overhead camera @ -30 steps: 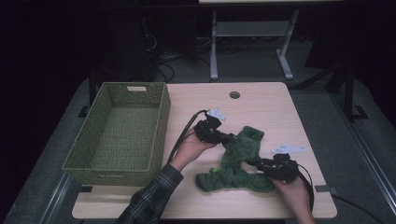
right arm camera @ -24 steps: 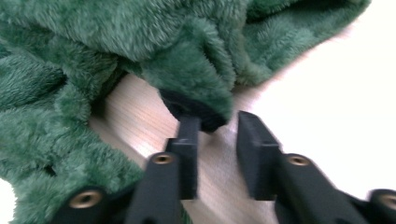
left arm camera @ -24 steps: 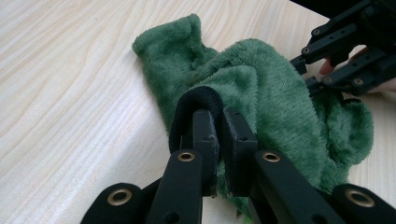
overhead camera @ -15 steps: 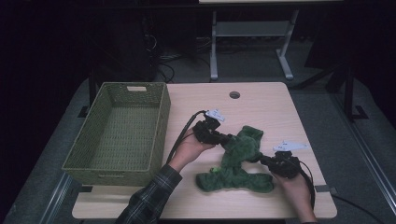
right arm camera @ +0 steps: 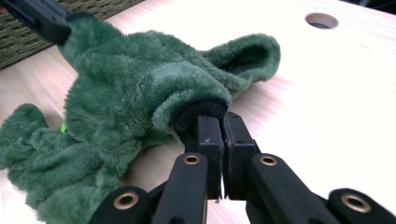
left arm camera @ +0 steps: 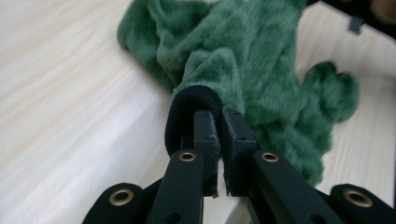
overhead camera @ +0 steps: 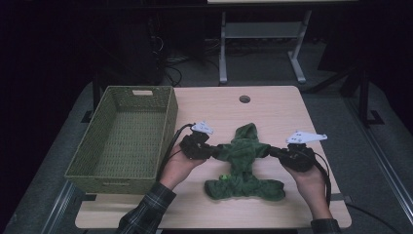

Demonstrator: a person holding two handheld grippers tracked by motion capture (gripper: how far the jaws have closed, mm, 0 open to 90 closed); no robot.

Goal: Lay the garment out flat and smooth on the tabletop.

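Both claws have drawn apart since earlier — left claw point(overhead camera: 213, 151) and right claw point(overhead camera: 272, 151) each pinching a cuff of the green fleece garment point(overhead camera: 243, 163), stretched at centre frame above the tabletop point(overhead camera: 272, 105).

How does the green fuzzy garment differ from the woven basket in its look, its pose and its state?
The green fuzzy garment is soft, plush and crumpled; the woven basket is stiff and box-shaped. The garment is pinched at a dark cuff on each side by the left tool and right tool, partly lifted; the basket stands untouched, with nothing inside. Both are green and sit on the table.

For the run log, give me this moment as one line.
left gripper: shut on green garment cuff | right gripper: shut on other cuff | garment stretched between
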